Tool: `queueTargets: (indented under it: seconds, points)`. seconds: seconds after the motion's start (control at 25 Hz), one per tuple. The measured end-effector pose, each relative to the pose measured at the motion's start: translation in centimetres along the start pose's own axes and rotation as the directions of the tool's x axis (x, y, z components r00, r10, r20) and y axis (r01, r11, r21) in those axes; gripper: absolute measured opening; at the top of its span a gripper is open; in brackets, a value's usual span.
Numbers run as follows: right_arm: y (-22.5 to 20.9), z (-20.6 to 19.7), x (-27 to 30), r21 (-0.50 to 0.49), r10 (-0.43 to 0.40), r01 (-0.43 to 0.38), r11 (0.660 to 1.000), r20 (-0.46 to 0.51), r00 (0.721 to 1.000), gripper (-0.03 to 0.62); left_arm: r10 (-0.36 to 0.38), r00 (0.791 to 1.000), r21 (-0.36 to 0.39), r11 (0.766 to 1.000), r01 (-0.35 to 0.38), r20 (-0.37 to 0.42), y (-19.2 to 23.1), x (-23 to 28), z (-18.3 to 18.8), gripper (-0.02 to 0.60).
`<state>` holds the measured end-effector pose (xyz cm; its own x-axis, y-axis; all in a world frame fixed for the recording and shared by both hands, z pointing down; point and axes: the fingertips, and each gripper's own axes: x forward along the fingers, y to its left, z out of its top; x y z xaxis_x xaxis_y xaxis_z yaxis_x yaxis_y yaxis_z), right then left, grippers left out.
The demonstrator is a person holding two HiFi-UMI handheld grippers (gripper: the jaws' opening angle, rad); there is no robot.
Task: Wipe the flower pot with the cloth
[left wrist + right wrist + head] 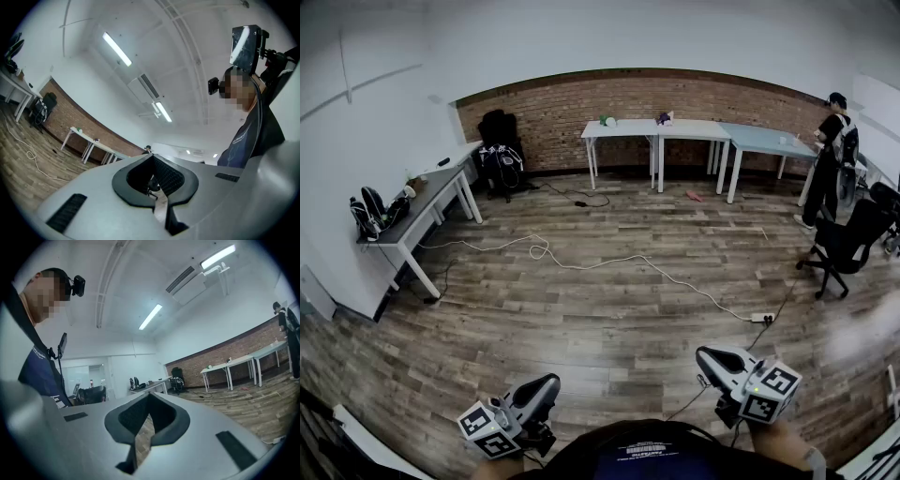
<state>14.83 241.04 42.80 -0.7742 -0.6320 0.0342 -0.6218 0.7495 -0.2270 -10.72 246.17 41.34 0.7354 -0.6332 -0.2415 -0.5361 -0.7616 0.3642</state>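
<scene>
In the head view I find no flower pot and no cloth that I can tell as such. A small green thing (606,120) and a purple thing (664,118) sit on the far white tables (656,131), too small to make out. My left gripper (546,382) is low at the bottom left, its jaws shut with nothing between them. My right gripper (710,354) is at the bottom right, also shut and empty. In the left gripper view the left gripper (153,178) points up towards the ceiling. In the right gripper view the right gripper (149,416) points level across the room.
A white cable (581,264) snakes over the wood floor to a power strip (761,318). A grey table (417,216) with bags stands at the left wall. A black office chair (844,246) and a standing person (828,159) are at the right.
</scene>
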Motion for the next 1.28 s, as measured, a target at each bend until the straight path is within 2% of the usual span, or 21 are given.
queueTargets:
  seconds: [0.6, 0.92, 1.28]
  points:
    - [-0.7, 0.2, -0.3, -0.001, 0.006, -0.006, 1.0, -0.002, 1.0, 0.0, 0.002, 1.0, -0.001, 1.0, -0.002, -0.003, -0.6, 0.8, -0.5, -0.003]
    - [-1.9, 1.3, -1.1, 0.038, -0.006, 0.005, 0.999, 0.043, 0.999, 0.0, 0.003, 1.0, 0.001, 1.0, -0.003, -0.007, -0.8, 1.4, -0.5, -0.003]
    - [-5.4, 2.1, -4.6, 0.042, -0.037, 0.034, 0.999, 0.073, 0.997, 0.0, -0.027, 0.999, 0.004, 1.0, 0.027, -0.043, -2.3, 5.7, -2.0, -0.003]
